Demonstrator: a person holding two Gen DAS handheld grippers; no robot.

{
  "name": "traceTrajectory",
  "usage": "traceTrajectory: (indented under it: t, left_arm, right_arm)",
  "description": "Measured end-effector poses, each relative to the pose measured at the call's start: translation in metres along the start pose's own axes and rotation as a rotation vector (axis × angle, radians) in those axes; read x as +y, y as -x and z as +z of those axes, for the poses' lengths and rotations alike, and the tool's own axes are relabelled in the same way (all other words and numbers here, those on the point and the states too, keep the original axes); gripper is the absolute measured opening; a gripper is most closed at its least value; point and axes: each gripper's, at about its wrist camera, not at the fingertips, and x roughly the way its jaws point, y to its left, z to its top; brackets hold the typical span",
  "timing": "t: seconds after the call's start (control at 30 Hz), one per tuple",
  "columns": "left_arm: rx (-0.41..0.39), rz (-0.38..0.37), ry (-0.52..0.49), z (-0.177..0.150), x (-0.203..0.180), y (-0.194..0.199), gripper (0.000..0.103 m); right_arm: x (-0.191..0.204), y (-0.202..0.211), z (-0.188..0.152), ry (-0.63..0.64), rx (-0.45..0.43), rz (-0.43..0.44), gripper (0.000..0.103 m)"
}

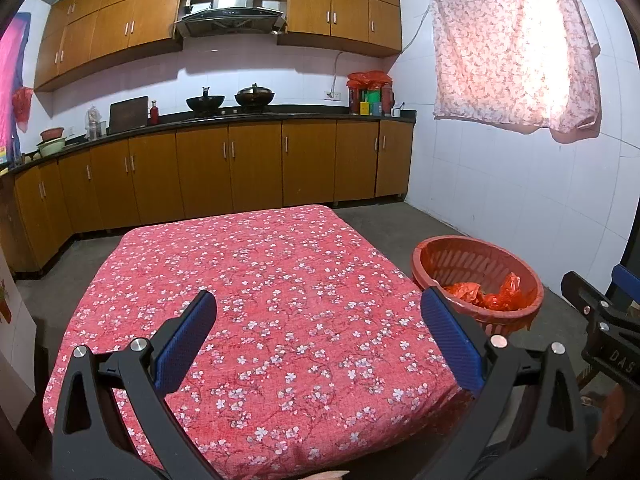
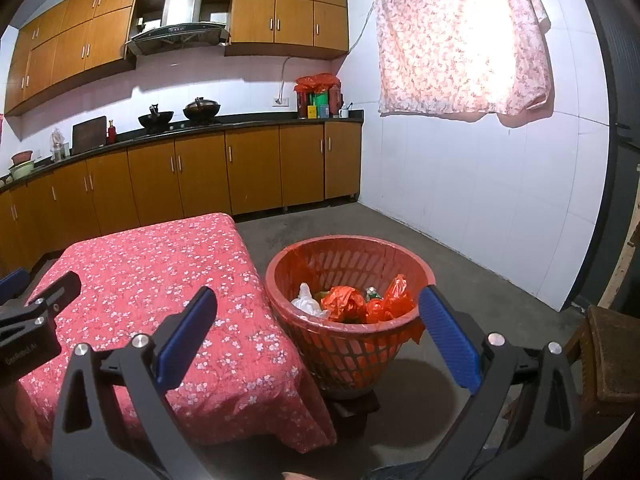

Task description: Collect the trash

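Note:
A red slatted plastic basket (image 2: 348,344) stands on the floor just right of the table; it holds crumpled red bags (image 2: 360,304), a white bag (image 2: 306,300) and a green item. The left wrist view shows the same basket (image 1: 436,250) at the table's right edge. My left gripper (image 1: 318,312) hangs open over the near half of the table (image 1: 260,280), nothing between its blue pads. Wide open too, my right gripper (image 2: 318,308) is held above the near rim of the basket, holding nothing. No loose trash shows on the tablecloth.
The table wears a red floral cloth. Brown kitchen cabinets (image 1: 256,168) and a dark counter with two woks run along the far wall. A white tiled wall (image 2: 480,184) and a floral curtain are at right. A wooden stool (image 2: 612,356) stands at the far right. Grey floor surrounds the basket.

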Motion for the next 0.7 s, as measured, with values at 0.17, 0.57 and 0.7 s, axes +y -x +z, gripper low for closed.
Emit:
traceTrajectory:
  t: [0.17, 0.57, 0.7]
  left_arm:
    - [0.000, 0.001, 0.001, -0.0003, 0.0000, -0.0002, 0.101]
    - [0.000, 0.002, 0.000, -0.0005, -0.0029, -0.0006, 0.101]
    - [0.001, 0.002, 0.000, -0.0002, -0.0032, -0.0005, 0.101]
  right_arm:
    - [0.0000, 0.0000, -0.0001, 0.000, -0.001, 0.000, 0.099]
    - [-0.0003, 0.0002, 0.0005, 0.000, -0.002, -0.002, 0.099]
    - [-0.0003, 0.0002, 0.0006, -0.001, 0.000, -0.001, 0.099]
